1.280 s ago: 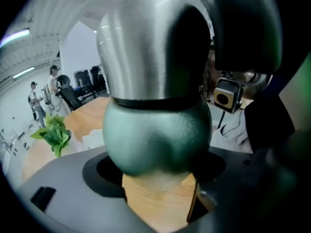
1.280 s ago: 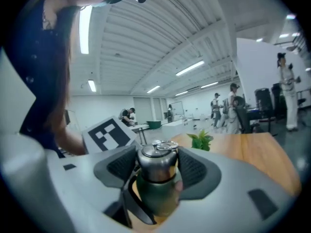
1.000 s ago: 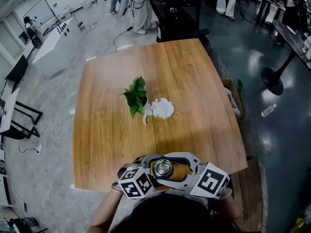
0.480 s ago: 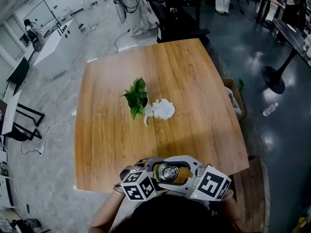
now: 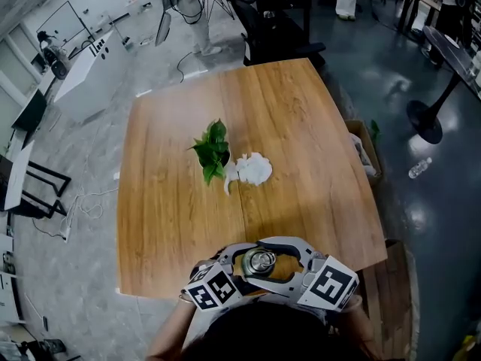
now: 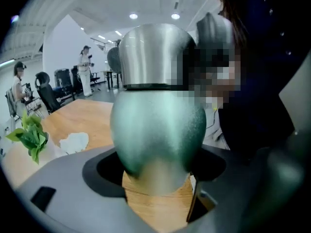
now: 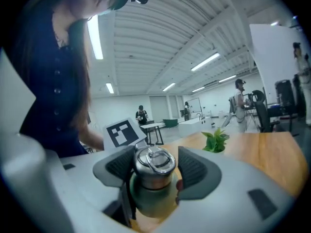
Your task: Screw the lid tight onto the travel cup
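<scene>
Both claws meet at near edge of surface [image 5: 301, 126], close against person's body, forearms drawn in. Left claw [image 6: 158, 169] slants downward, pinching green body of cup [image 6: 158, 125]. Cup upright between both claws. Right claw [image 7: 156, 171] near level, reaching in from right. Its jaws spread wide, just been opening. Silver lid [image 7: 154, 161] sits on cup between pads, not squeezed.

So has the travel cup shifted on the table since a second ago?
No, not noticeably. In the head view the travel cup is still at the near edge of the table, straight below the white crumpled paper, as before.
</scene>
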The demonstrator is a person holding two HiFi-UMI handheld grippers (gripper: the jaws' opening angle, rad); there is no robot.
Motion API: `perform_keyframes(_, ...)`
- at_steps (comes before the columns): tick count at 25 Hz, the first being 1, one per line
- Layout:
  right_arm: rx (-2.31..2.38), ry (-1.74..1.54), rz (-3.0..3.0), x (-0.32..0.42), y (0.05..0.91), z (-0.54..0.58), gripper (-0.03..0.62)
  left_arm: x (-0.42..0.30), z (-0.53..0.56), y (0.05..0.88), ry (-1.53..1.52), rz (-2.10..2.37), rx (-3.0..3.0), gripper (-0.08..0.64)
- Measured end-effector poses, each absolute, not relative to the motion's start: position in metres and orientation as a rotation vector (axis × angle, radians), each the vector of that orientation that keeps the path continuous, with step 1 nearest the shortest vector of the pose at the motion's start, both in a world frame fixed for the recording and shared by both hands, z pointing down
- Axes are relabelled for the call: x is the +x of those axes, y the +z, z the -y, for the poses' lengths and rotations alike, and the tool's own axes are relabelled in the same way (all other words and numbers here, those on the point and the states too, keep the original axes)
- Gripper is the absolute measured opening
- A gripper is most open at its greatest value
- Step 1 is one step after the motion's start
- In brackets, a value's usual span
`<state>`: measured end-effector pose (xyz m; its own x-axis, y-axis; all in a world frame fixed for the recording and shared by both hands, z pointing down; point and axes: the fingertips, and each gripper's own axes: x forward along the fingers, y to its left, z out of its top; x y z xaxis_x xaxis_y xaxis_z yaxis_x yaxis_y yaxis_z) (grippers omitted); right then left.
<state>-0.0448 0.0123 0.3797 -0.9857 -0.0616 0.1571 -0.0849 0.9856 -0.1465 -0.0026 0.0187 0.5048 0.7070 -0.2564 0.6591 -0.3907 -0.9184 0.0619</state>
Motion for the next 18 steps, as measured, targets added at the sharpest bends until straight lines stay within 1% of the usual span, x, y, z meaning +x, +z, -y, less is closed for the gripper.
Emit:
perform_keyframes(3, 0.108, 0.27, 3.0, -0.042, 0.376, -0.007, 0.285, -0.002, -0.012, 0.499, 0.997, 0.56, 2.72, 0.391)
perform_keyframes(8, 0.433, 0.215, 2.992, -0.046, 0.378, 0.012, 0.278, -0.019, 0.02, 0.502, 1.115, 0.908, 2.63, 0.391)
perform_keyframes(10, 0.486, 0.251, 3.002, -0.047, 0.377, 0.016, 0.278, -0.023, 0.024, 0.502, 1.133, 0.952, 2.619, 0.391)
perform_keyframes(12, 0.386, 0.272, 3.013, -0.048, 0.374, 0.009, 0.278, -0.019, 0.014, 0.5, 1.09, 0.823, 2.663, 0.391)
perform_keyframes(16, 0.021, 0.215, 2.945, -0.046, 0.376, -0.016, 0.279, -0.006, -0.019, 0.496, 1.016, 0.432, 2.738, 0.391)
perform_keyframes(18, 0.047, 0.159, 2.925, -0.046, 0.379, -0.013, 0.278, -0.006, -0.016, 0.499, 1.04, 0.468, 2.719, 0.391)
